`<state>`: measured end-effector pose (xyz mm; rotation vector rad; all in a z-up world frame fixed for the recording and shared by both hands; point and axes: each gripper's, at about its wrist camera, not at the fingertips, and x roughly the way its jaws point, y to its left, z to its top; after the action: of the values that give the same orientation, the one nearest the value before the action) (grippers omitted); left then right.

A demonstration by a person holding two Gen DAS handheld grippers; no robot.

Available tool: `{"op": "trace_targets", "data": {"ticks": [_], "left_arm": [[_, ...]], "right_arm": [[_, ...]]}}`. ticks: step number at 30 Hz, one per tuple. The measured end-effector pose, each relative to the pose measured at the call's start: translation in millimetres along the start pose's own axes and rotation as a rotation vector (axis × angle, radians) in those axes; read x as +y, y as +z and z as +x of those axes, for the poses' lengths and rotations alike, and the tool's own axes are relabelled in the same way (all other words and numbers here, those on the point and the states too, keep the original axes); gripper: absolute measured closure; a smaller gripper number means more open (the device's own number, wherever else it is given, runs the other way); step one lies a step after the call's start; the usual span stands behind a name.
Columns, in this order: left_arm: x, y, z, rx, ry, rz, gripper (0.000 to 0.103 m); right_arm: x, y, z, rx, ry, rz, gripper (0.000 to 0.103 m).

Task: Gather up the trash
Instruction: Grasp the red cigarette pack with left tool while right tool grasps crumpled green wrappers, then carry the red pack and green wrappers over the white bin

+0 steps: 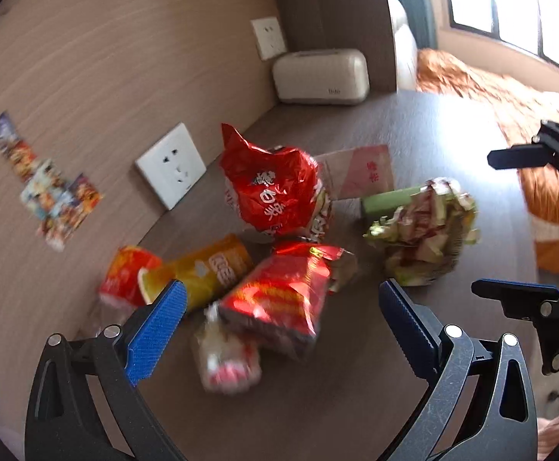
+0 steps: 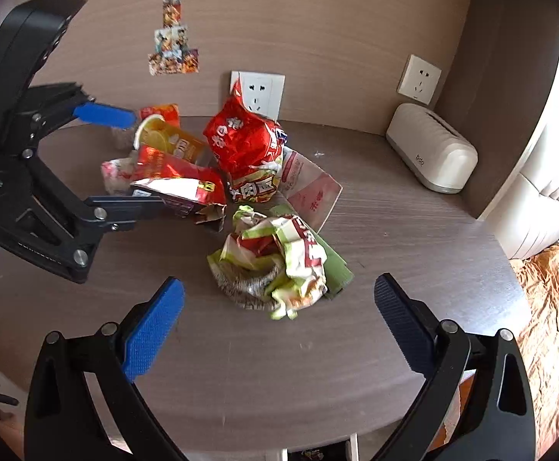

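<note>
I hold both tools over a dark wood-grain table (image 2: 395, 230) with a rounded front edge; my left gripper (image 1: 279, 303) has its blue pads spread wide with nothing between them, and my right gripper (image 2: 279, 299) is spread just as wide and holds nothing either. The trash lies in one loose heap near the back of the table: a puffed red snack bag (image 2: 241, 142) stands tallest, close to the wall; a yellow tube (image 2: 172, 142) lies on its side to its left, with a small red-orange packet (image 2: 160, 110) behind it; a flat red foil packet (image 2: 179, 180) lies in front of the tube, with a pale crumpled wrapper (image 1: 225, 361) at its left end, blurred in the left view so I cannot read what it is; a pink paper sleeve (image 2: 314, 192) lies flat to the right of the red bag; a crumpled green-and-white wrapper (image 2: 275, 261) sits nearest my right gripper, on top of a green flat piece (image 2: 337, 269). The wall behind is brown wood panelling (image 2: 337, 19) with two white sockets (image 2: 258, 90) and some stickers (image 2: 172, 50); a cream tissue box (image 2: 433, 153) stands in the back right corner; an orange blanket (image 1: 541, 192) shows past the table's edge, under a bright window (image 1: 510, 0).
</note>
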<state>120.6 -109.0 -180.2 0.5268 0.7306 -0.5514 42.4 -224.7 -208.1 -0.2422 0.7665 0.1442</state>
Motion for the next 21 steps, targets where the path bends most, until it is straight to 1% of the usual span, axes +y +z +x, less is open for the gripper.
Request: {"op": "trace_targets", "data": {"ticks": [2, 5, 7, 8, 9, 10, 11, 13, 17, 21], "left_arm": [[1, 4, 15, 0.023, -0.037, 0.039, 0.005], [2, 7, 29, 0.048, -0.063, 0.083, 0.005], [3, 9, 35, 0.053, -0.092, 0.09, 0.005], [2, 9, 37, 0.055, -0.102, 0.091, 0.008], [2, 9, 41, 0.064, -0.109, 0.091, 0.013], [2, 8, 44, 0.071, -0.119, 0.089, 0.029], [2, 8, 46, 0.075, -0.126, 0.086, 0.039], [3, 3, 50, 0.087, -0.137, 0.076, 0.05], [4, -1, 45, 0.072, -0.143, 0.052, 0.05], [3, 1, 33, 0.056, -0.124, 0.028, 0.05]], "right_arm": [[2, 2, 8, 0.011, -0.008, -0.003, 0.004], [5, 5, 18, 0.023, -0.026, -0.02, 0.004], [7, 7, 23, 0.032, -0.034, -0.034, 0.005], [9, 7, 26, 0.037, -0.034, -0.04, 0.007], [10, 7, 28, 0.046, -0.032, -0.042, 0.016], [11, 7, 29, 0.053, -0.027, -0.042, 0.03], [12, 6, 30, 0.06, -0.028, -0.039, 0.037], [12, 5, 31, 0.063, -0.023, -0.028, 0.043], [11, 6, 28, 0.056, -0.018, -0.015, 0.046], [11, 7, 21, 0.038, -0.017, -0.018, 0.046]]}}
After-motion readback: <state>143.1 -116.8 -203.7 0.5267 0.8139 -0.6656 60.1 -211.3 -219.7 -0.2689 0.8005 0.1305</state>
